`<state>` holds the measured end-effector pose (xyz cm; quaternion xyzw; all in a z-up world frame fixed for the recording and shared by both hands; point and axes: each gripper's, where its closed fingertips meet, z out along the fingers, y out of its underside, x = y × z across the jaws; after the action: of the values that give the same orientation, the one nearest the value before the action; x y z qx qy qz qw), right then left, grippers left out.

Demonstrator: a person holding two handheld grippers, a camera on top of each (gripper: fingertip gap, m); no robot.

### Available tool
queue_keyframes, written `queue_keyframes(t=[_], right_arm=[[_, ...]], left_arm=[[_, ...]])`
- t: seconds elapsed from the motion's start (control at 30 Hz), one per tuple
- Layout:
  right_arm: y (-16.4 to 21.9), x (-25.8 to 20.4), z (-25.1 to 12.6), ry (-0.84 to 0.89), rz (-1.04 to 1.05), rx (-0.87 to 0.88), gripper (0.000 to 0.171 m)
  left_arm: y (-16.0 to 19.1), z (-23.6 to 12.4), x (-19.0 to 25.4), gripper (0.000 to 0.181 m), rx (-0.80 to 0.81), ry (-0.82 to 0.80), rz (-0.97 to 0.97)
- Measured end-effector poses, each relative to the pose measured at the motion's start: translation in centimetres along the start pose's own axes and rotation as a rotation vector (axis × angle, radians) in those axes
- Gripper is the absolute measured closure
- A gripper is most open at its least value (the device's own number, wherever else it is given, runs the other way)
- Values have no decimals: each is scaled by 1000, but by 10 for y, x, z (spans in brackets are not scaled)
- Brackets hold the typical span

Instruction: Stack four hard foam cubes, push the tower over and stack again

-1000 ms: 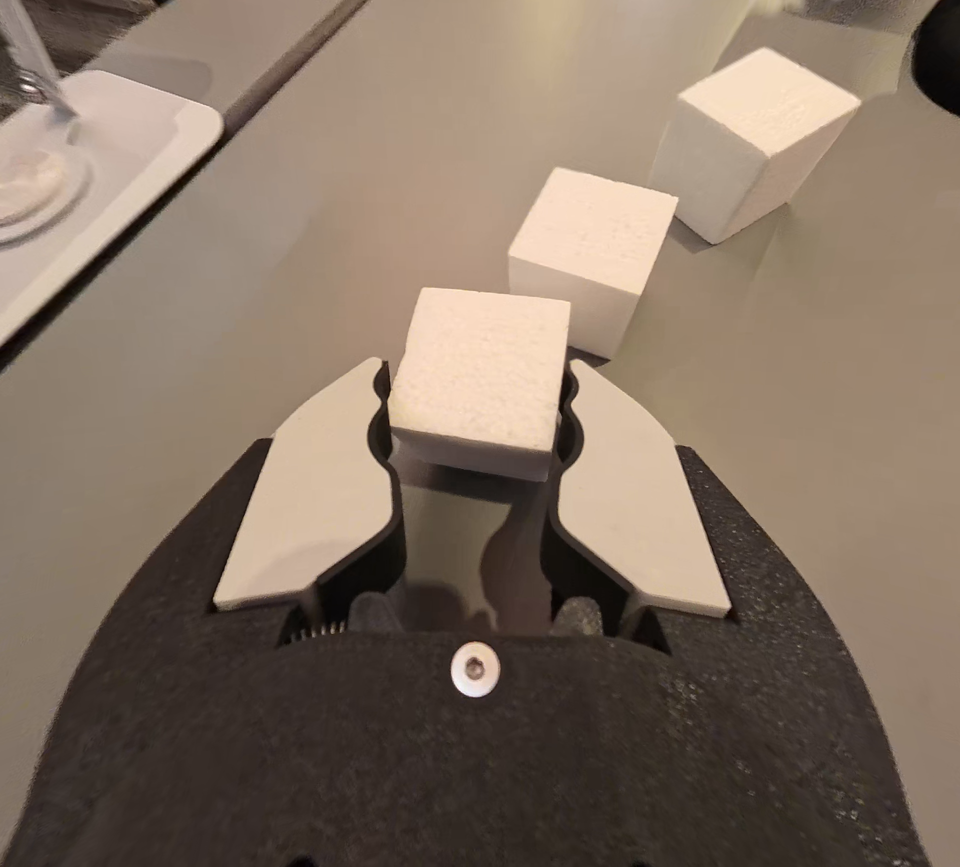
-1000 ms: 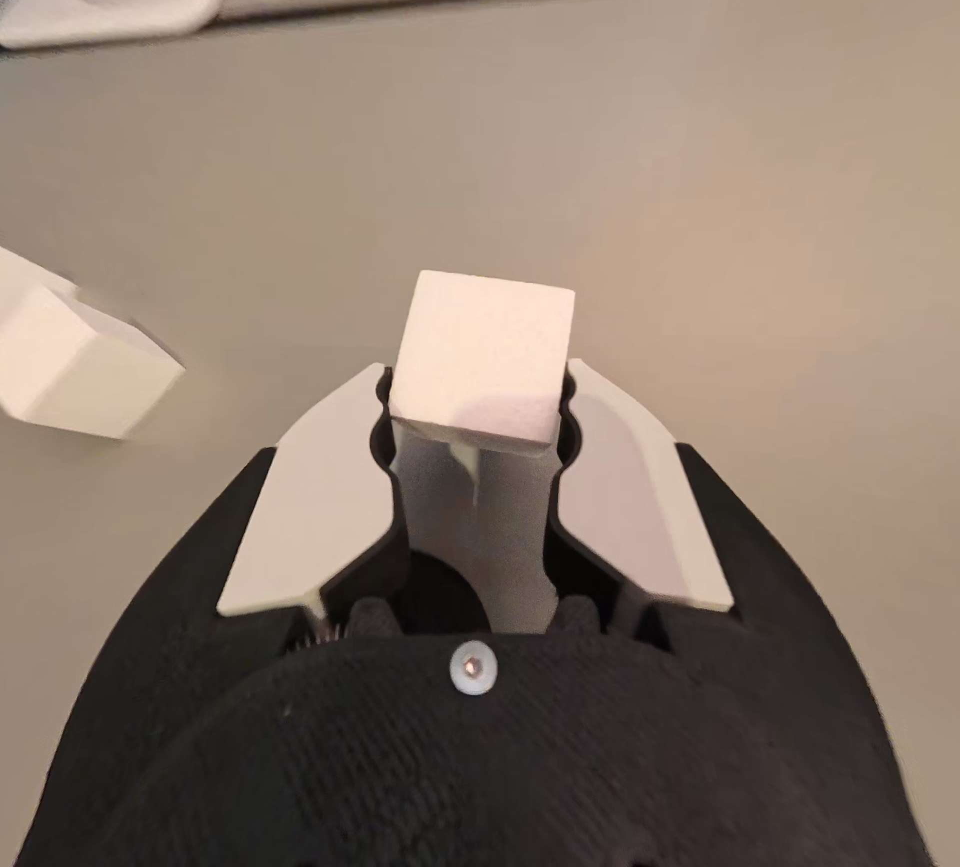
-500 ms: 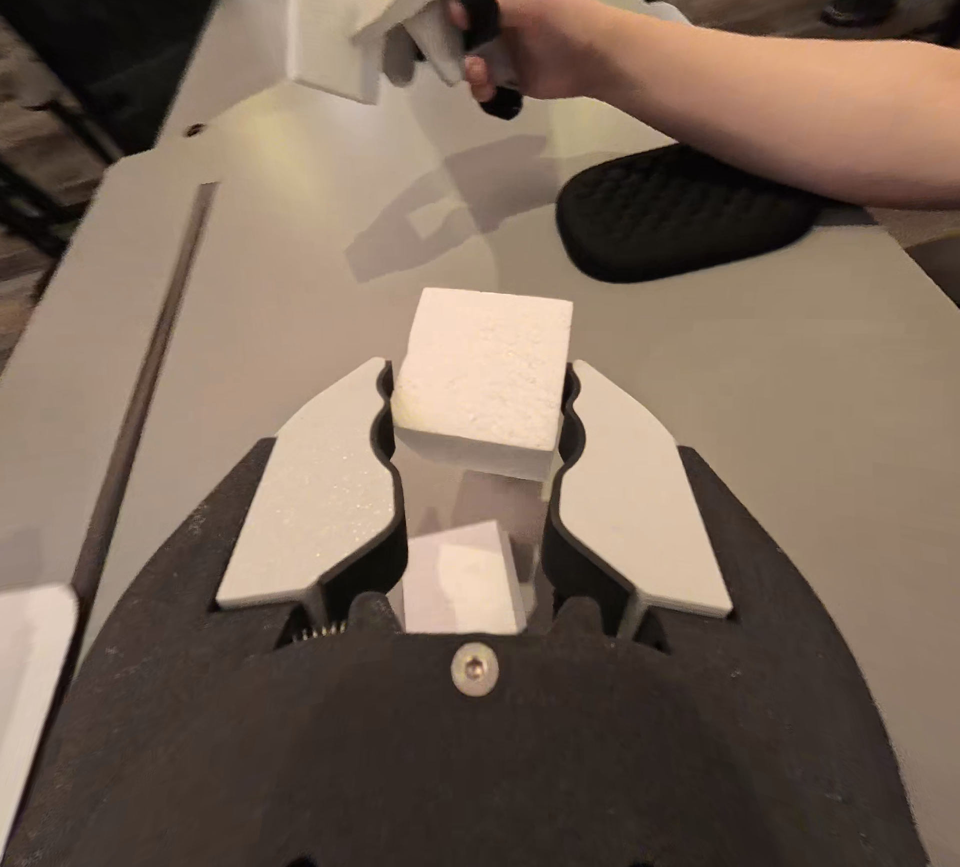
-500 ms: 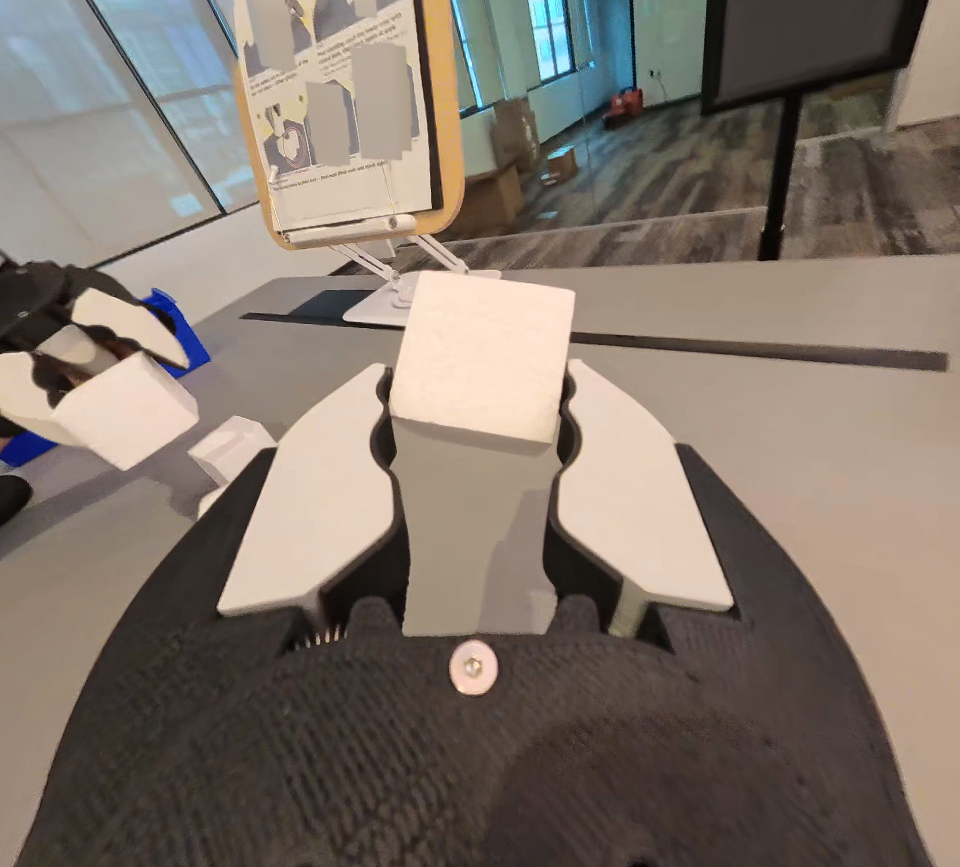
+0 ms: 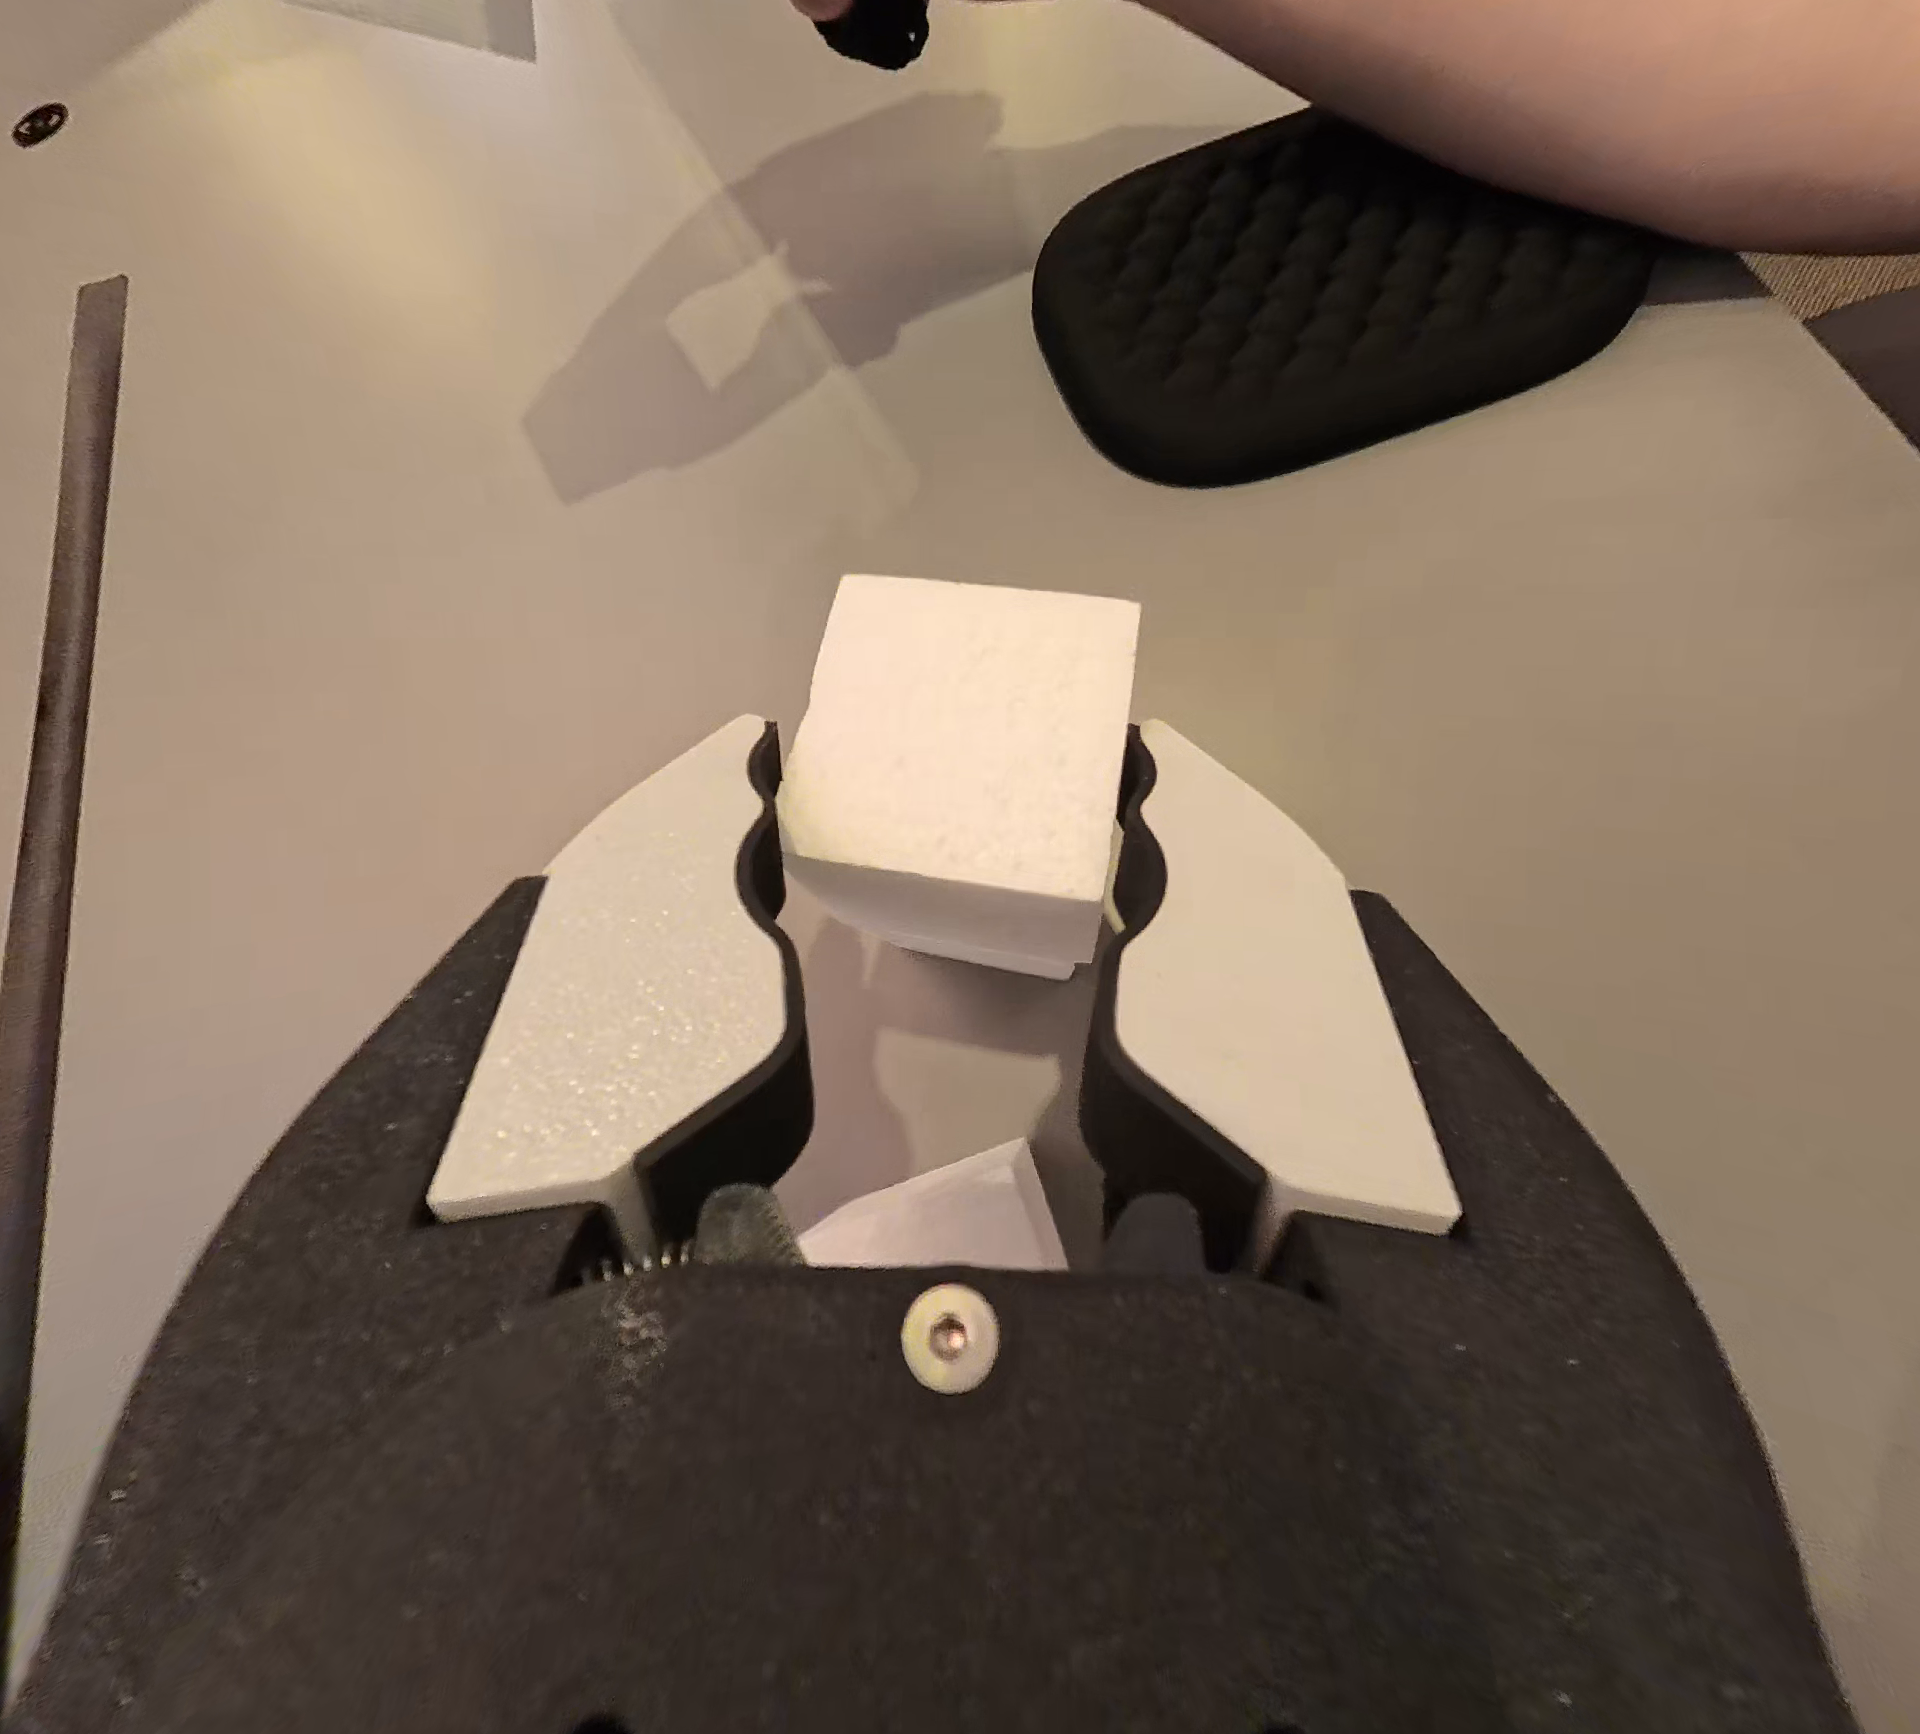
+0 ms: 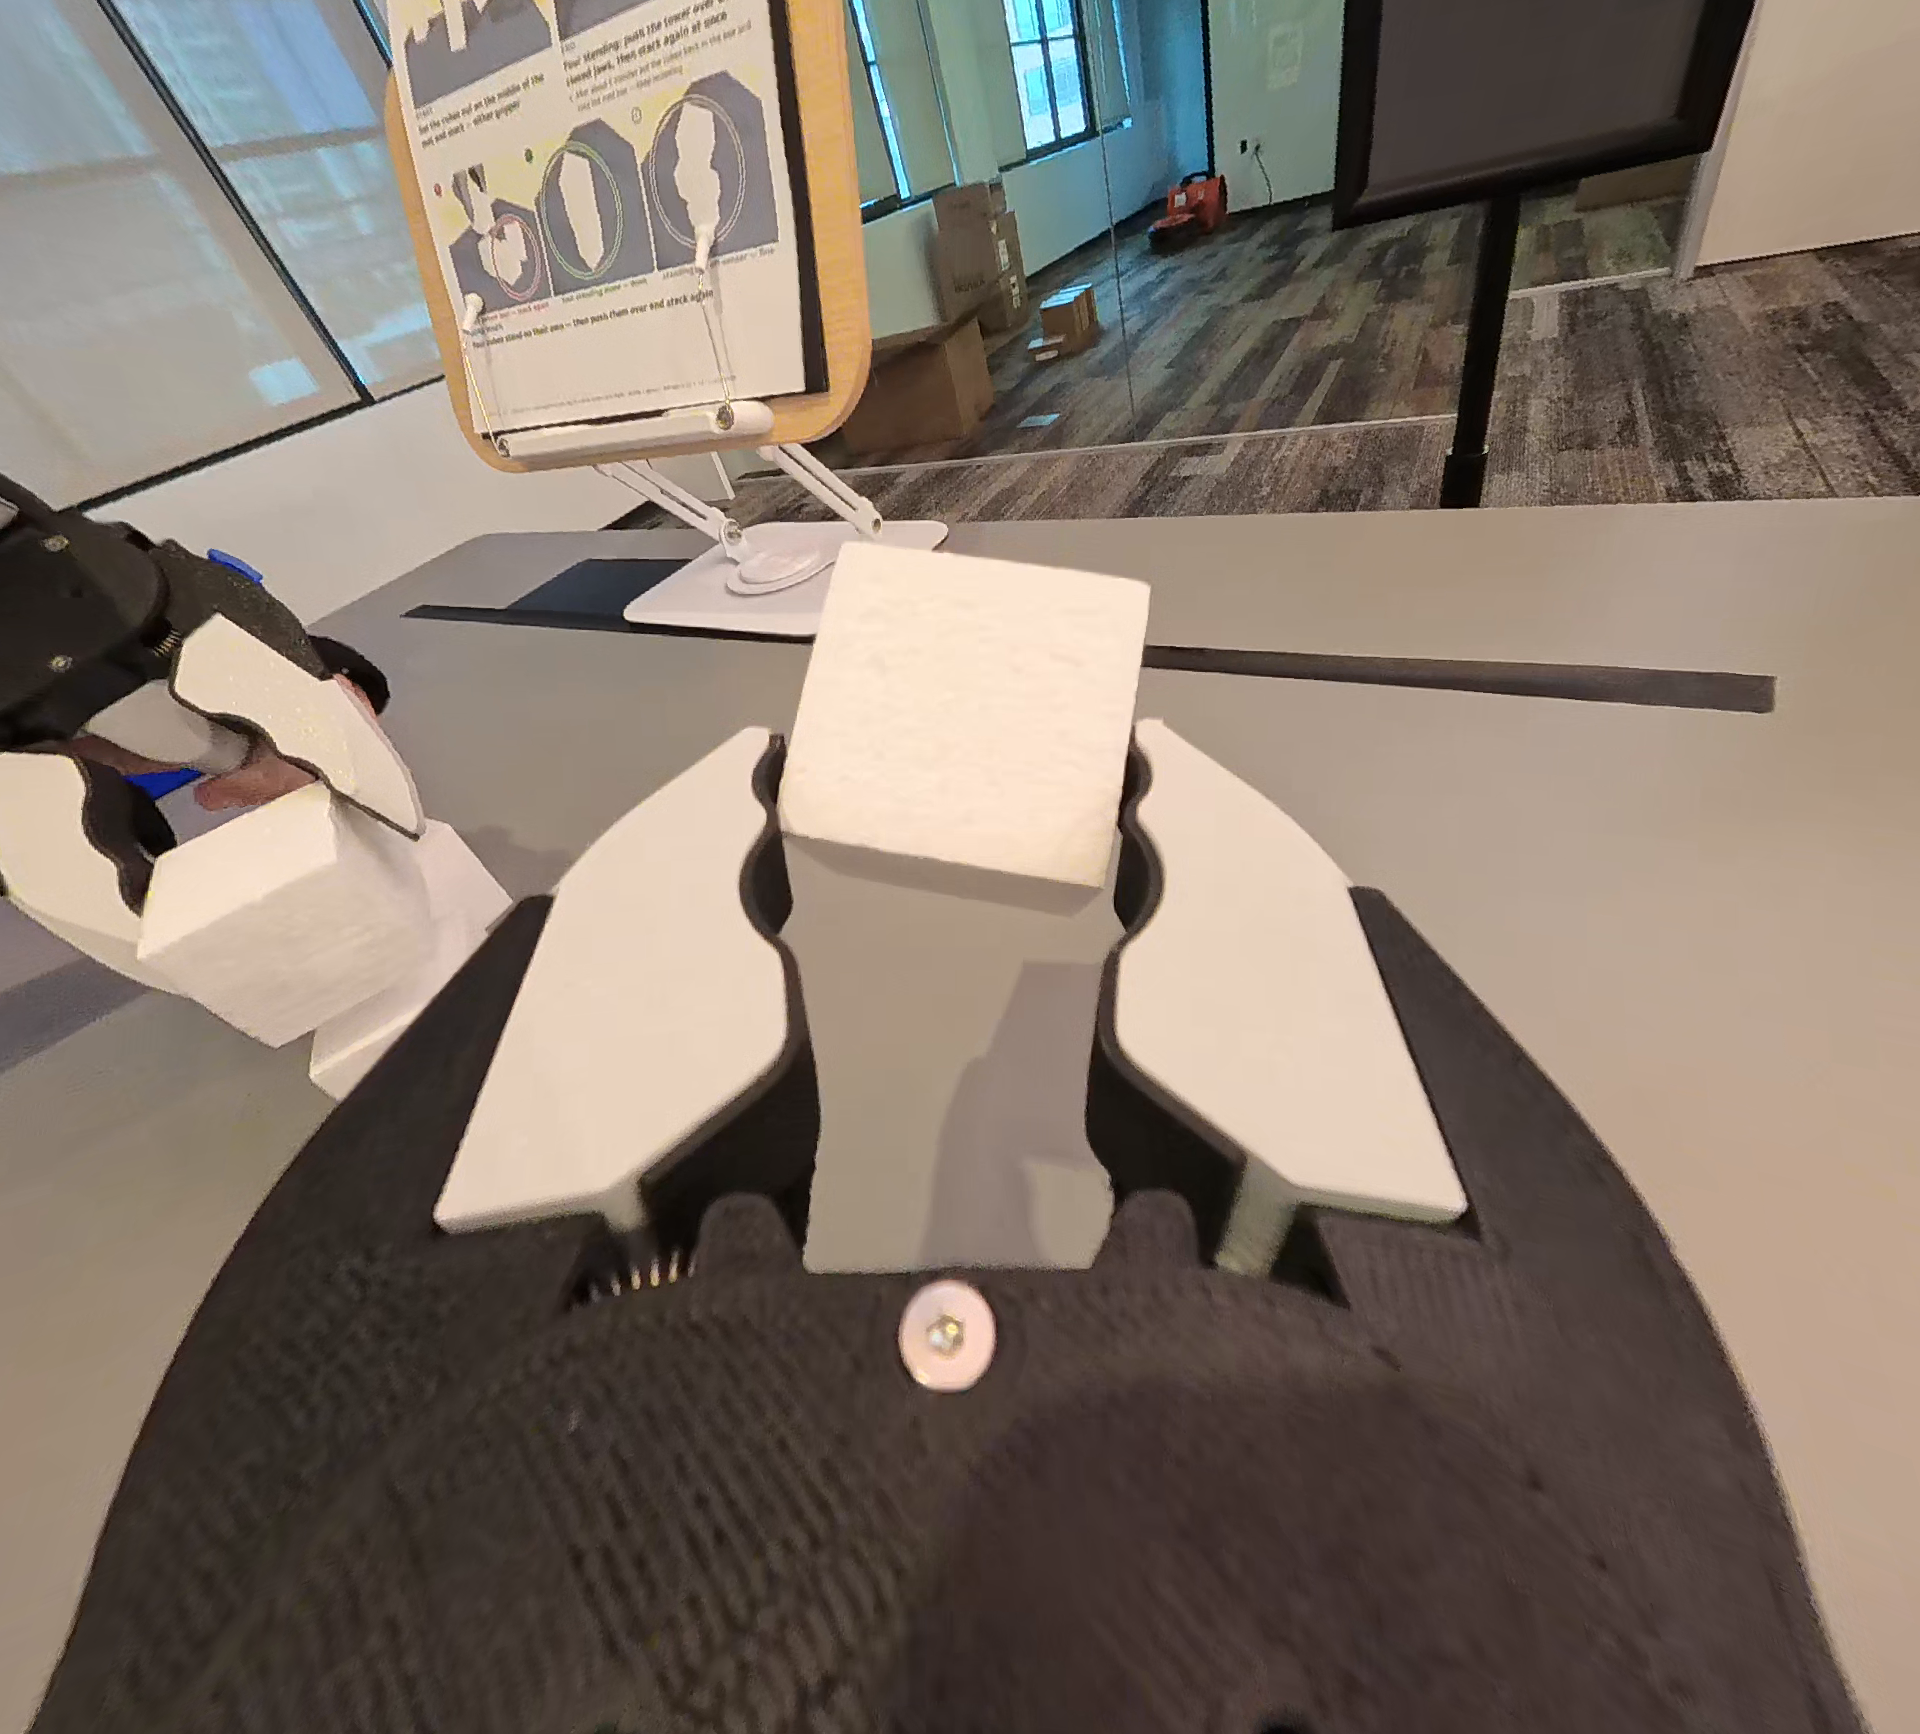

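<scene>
Lowered onto another cube at 6 o'clock, the left gripper (image 5: 951, 827) grips its cube (image 5: 961, 749) in closed jaws, while the right gripper (image 6: 951, 817), at 12 o'clock in the left view, clamps a second cube (image 6: 966, 713); releasing squarely comes next.

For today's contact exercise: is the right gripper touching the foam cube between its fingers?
Touching. The right wrist view shows the right gripper pinching the foam cube, both fingers pressed against its sides.

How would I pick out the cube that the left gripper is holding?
Start at the grey table and find the document stand at its far edge. In front of it, to the left, the left gripper pinches a white cube. The other gripped cube is in the right gripper.
</scene>
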<state>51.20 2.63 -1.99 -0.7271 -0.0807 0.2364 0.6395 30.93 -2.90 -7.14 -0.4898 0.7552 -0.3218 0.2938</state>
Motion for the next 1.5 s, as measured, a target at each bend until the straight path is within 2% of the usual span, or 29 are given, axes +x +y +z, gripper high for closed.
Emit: queue_keyframes(t=[0.43,0.53,0.67,0.8,0.9,1.0,1.13,1.2,1.27,1.5], right_arm=[[9,-6,6,-1,-62,-64,110],[7,-9,7,-17,-58,-57,110],[-1,-23,5,-91,-63,-22,110],[-21,-68,-3,-307,-63,7,110],[-39,-111,-10,-461,-125,-4,110],[-41,-155,-5,-597,-166,-101,110],[-6,-191,20,-647,-317,-351,110],[12,-202,29,-670,-352,-449,110],[29,-207,38,-672,-376,-529,110],[60,-210,54,-678,-372,-648,110]], left_arm=[[15,10,-1,118,-72,8,3],[15,6,-7,94,-90,-34,-24],[10,-23,-15,85,-16,-135,-82],[49,-58,-24,72,-57,-324,-165],[89,-65,-18,70,-129,-363,-213],[104,-59,-11,76,-127,-352,-235],[120,-49,-13,86,-152,-350,-257],[121,-45,-16,98,-131,-358,-260],[120,-42,-19,119,-105,-369,-259],[117,-40,-18,121,-30,-332,-293]])
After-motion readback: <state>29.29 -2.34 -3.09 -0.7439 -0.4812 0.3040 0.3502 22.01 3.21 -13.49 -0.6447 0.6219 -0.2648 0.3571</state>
